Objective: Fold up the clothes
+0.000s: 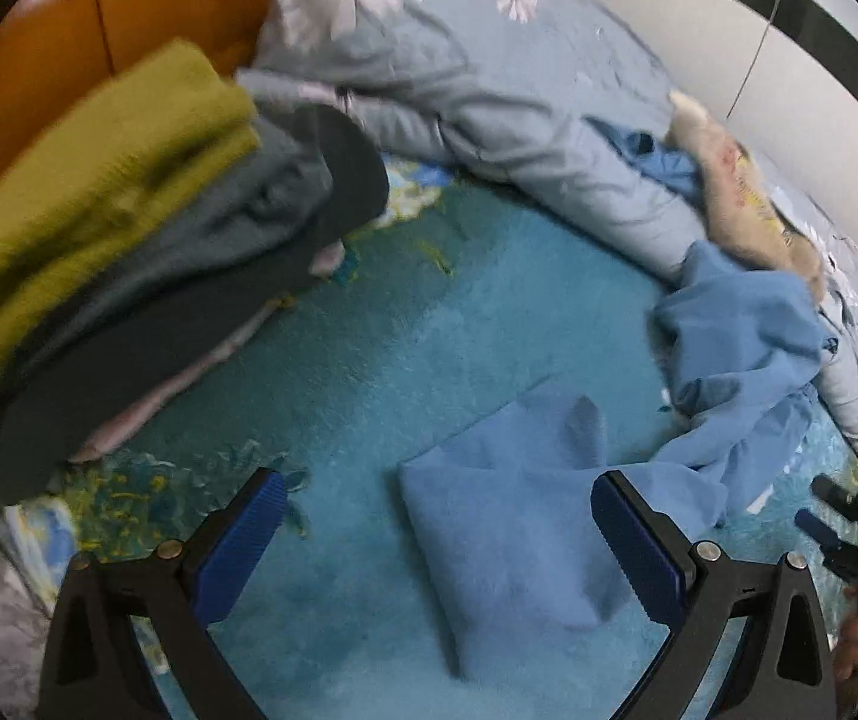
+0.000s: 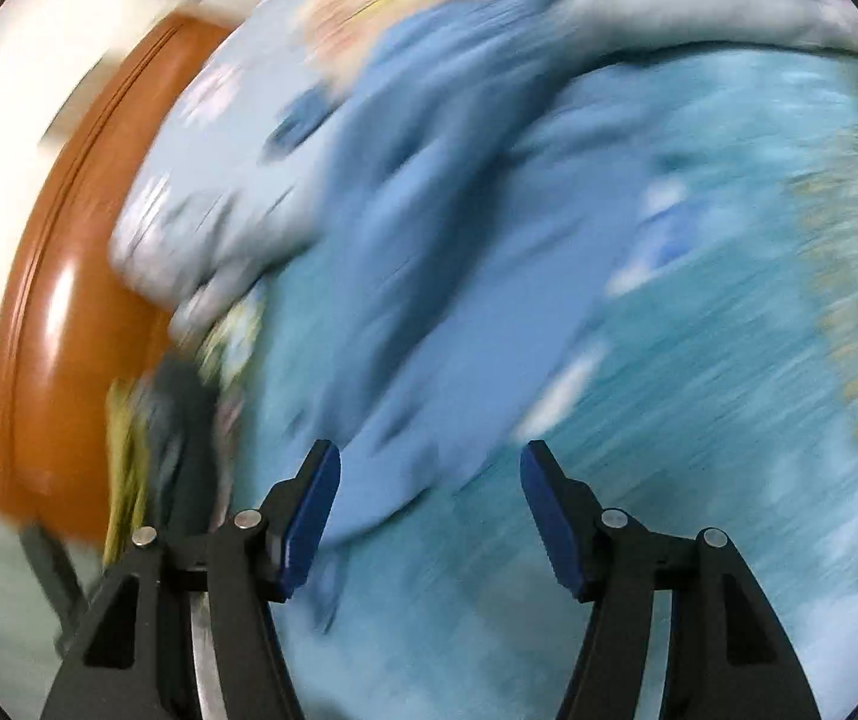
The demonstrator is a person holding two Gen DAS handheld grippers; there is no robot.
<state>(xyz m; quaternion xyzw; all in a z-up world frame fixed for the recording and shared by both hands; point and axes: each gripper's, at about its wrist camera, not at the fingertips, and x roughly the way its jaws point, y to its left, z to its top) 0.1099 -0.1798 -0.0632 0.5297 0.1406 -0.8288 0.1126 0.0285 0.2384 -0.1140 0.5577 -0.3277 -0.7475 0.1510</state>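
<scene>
Blue fleece garment (image 1: 507, 516), partly folded, is lying on the teal plush bedspread (image 1: 339, 360). Left tool (image 1: 438, 546) and right tool (image 2: 429, 519) are both hanging released. Risk: loose bunched end dragging, undoing the fold.

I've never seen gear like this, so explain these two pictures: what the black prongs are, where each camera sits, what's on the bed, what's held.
No robot here: a person holds a two-finger gripper in each hand, each with a camera looking along its fingers. One picture is from the left gripper, the other, blurred, from the right gripper. Both are open and hold nothing. On the teal bedspread lie a blue garment, a stack of folded clothes and a floral quilt.
</scene>
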